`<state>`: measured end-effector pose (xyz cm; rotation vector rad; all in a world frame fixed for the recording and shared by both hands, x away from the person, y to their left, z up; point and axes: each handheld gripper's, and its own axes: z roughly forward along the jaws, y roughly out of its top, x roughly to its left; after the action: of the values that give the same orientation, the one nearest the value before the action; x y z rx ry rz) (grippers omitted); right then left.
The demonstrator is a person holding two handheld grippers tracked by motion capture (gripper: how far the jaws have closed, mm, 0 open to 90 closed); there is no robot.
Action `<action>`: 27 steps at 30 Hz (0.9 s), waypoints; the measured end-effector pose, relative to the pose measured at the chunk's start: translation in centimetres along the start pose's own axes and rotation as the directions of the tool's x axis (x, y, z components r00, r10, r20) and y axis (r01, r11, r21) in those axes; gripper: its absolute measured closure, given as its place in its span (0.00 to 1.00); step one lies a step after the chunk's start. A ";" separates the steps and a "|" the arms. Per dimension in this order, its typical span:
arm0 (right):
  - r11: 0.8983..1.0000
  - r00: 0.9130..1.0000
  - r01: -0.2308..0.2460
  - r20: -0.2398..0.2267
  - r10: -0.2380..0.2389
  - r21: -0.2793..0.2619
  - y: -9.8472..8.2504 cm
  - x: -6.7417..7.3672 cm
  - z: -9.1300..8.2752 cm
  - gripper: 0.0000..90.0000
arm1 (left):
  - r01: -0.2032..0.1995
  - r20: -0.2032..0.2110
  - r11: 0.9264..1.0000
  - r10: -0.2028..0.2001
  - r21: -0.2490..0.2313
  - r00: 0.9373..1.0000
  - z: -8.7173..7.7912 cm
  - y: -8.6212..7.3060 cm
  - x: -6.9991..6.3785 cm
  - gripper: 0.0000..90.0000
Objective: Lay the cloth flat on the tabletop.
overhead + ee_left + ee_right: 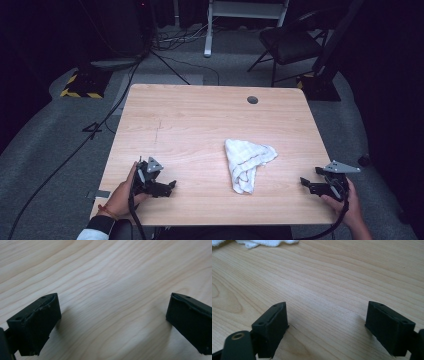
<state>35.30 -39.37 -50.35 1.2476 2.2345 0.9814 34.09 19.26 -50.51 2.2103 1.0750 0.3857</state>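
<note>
A crumpled white cloth [247,162] with thin dark stripes lies right of the middle of the wooden table [200,125]. My left gripper [167,187] rests near the front left edge, held by a hand, open, pointing right toward the cloth. In the left gripper view its jaws stand wide apart over bare wood, the left gripper [113,322] holding nothing. My right gripper [306,184] sits at the front right edge, open, pointing left. In the right gripper view the right gripper [327,325] has nothing between its jaws, and the cloth [262,243] shows at the top left.
A round cable hole [252,100] is set in the table's far side. Behind the table are a black chair [290,42], a white stand [210,30], floor cables and a yellow-and-black striped base [82,85].
</note>
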 end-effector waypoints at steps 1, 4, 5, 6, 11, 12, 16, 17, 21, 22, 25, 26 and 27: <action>1.000 1.000 0.001 0.000 -0.001 0.000 0.0 0.0 0.0 0.20 | 0.000 0.000 1.000 0.000 0.000 1.000 0.0 0.0 0.0 0.00; 1.000 1.000 0.001 0.001 -0.001 0.000 0.0 0.0 0.0 0.20 | -0.020 0.017 1.000 0.020 0.000 1.000 0.5 0.6 -0.6 0.00; 1.000 1.000 0.001 0.001 -0.001 0.000 0.0 0.0 0.0 0.20 | -0.020 0.017 1.000 0.020 0.000 1.000 0.5 0.6 -0.6 0.00; 1.000 1.000 0.001 0.001 -0.001 0.000 0.0 0.0 0.0 0.20 | -0.017 0.018 1.000 0.017 0.001 1.000 0.6 0.7 -0.7 0.00; 0.998 0.998 0.057 -0.019 -0.058 -0.009 0.0 0.6 0.0 0.20 | -0.022 0.016 1.000 0.022 0.000 1.000 1.3 1.4 -1.6 0.00; 0.998 0.998 0.065 -0.026 -0.065 -0.005 0.1 0.6 0.0 0.20 | -0.031 0.026 1.000 0.031 0.000 0.999 1.5 1.8 -1.8 0.00; 0.998 0.996 0.063 -0.063 -0.062 0.015 0.5 0.4 0.3 0.20 | -0.124 0.105 0.992 0.124 -0.006 0.987 1.9 2.2 -2.2 0.00; 0.998 0.996 0.065 -0.066 -0.063 0.018 0.6 0.5 0.4 0.20 | -0.135 0.118 0.991 0.135 -0.008 0.984 2.0 2.3 -2.4 0.00; 0.996 0.993 0.089 -0.085 -0.086 0.027 1.0 0.8 0.7 0.20 | -0.175 0.148 0.985 0.174 -0.012 0.973 2.4 2.7 -2.6 0.00; 0.996 0.993 0.089 -0.085 -0.086 0.027 1.0 0.8 0.7 0.20 | -0.175 0.148 0.985 0.174 -0.012 0.973 2.4 2.7 -2.6 0.00; 0.986 0.985 0.146 -0.100 -0.138 0.082 2.0 1.6 0.6 0.28 | -0.219 0.186 0.976 0.219 -0.018 0.958 2.7 3.1 -2.6 0.00; 0.982 0.981 0.170 -0.111 -0.160 0.081 2.3 2.1 0.7 0.27 | -0.238 0.206 0.971 0.238 -0.022 0.949 3.1 3.5 -2.9 0.00; 0.980 0.975 0.188 -0.137 -0.177 0.071 2.5 2.7 0.7 0.27 | -0.238 0.206 0.971 0.238 -0.022 0.949 3.1 3.5 -2.9 0.00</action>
<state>35.75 -35.93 -48.99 1.0141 2.4630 0.9313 35.93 14.14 -50.46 2.3310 0.7014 0.2485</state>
